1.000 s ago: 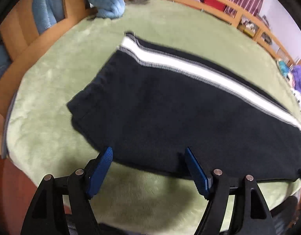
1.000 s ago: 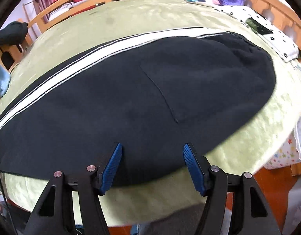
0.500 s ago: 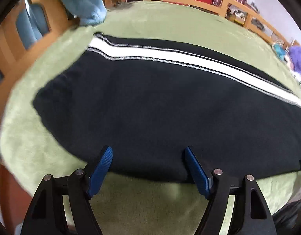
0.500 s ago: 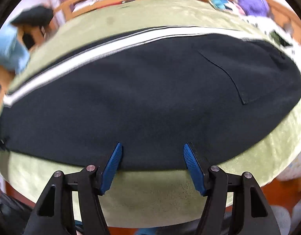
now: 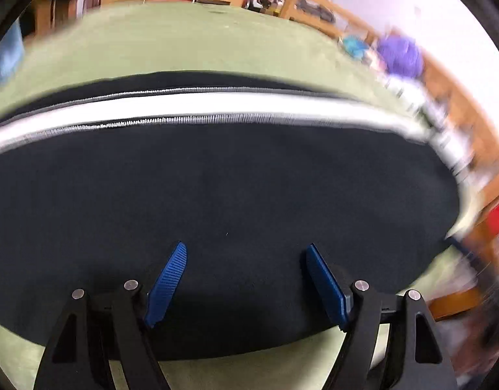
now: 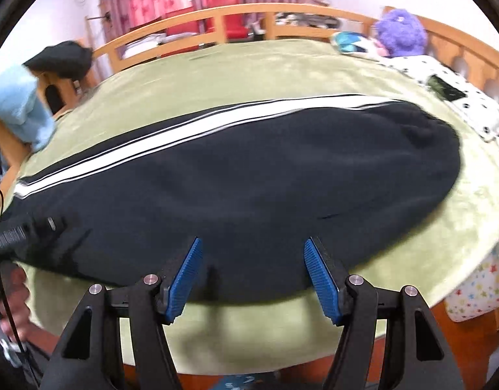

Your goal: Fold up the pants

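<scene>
Left gripper (image 5: 244, 281), jaws spread and empty, has swept along the pants (image 5: 217, 195) toward their middle; right gripper (image 6: 251, 274) likewise empty, so no fold begun.

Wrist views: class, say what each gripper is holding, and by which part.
Nothing is held. The left gripper and the right gripper hang with jaws open above the black pants, gripping no fabric.

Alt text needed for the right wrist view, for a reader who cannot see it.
Black pants with a white side stripe lie flat across a green plush blanket on a wooden-railed bed. The right gripper, its blue-padded jaws open and empty, hangs above the pants' near edge. A purple plush toy sits at the far right.
</scene>
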`<state>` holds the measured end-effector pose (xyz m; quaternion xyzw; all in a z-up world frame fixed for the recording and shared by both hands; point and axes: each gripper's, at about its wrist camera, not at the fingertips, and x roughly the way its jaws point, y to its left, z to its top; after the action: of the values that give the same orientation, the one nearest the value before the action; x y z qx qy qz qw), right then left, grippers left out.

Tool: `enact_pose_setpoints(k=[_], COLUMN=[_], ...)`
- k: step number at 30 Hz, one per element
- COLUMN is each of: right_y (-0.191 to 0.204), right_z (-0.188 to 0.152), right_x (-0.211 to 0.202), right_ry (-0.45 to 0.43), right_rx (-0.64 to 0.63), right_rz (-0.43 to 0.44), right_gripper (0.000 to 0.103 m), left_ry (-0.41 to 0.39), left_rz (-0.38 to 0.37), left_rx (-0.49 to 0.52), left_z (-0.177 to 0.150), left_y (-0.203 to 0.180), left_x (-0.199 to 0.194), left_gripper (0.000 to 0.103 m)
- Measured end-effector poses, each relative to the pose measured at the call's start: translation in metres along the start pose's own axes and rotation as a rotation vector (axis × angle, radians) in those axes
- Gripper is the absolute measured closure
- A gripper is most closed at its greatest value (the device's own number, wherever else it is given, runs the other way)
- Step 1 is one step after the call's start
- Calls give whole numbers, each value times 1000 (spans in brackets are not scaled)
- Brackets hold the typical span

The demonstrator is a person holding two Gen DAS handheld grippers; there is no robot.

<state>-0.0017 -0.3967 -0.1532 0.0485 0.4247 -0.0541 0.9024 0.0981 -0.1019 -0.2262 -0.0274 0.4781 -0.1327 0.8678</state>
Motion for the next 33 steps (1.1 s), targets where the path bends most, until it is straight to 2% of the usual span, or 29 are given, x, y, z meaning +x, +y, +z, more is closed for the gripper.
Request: enact_pose_setpoints(k=[2,5,7,9,10,12,14,16,18,20,24,26,29,31,32,33], right_y=[-26,-64,-86,-104,-113,-127,-130,-132,-143,-165,-210,-239,-262,-278,-282,-284], right_z=[7,24,35,40,41,36,30,33,40,52,78,90,95,96,96,97], right_x=[9,22,33,48,64,88,75,59,48,41,54,64,83,104,114,124], right_ry=[-9,-39,-53,-26,19,108,69,42,-6,-35,-42,-45,-21,9,20,27], right_rx=[10,19,19,20,15,1,-20,-56,-39,28,195,328,457,578,619,652], right_rz=[-24,-55,-86,-101,-115,-113,-88,-100,-113,-104,-167,-108,-40,55,85,83], right_gripper=[38,38,38,38,38,40,41,41,37,31,31,31,30,29,20,18], left_ry=[-46,-39,-31,-24,-16,-7,-3,-29,-66,-80,-102,-106,-96,-90,-91,-92], left_rz=[104,149,210,273,306,316,324,326,296,265,256,246,278,279,281,287], left_rx=[79,53,33,28,22,-14,-76,-110,-169,-211,-293,-312,-315,-323,-332,-343], left_z=[-13,-20,-19,-23,-25,-28,-27,-35,-43,-47,-48,-46,-37,-35,-33,-31], left_y=[-5,18,35,52,62,78,90,105,114,118,122,126,129,132,133,134], left_x=[-6,-19,-26,-32,-34,-41,-50,-67,-77,-78,-76,-77,-71,-70,-68,-67], left_gripper=[26,26,25,18,14,14,14,16,16,16,16,16,16,16,16,16])
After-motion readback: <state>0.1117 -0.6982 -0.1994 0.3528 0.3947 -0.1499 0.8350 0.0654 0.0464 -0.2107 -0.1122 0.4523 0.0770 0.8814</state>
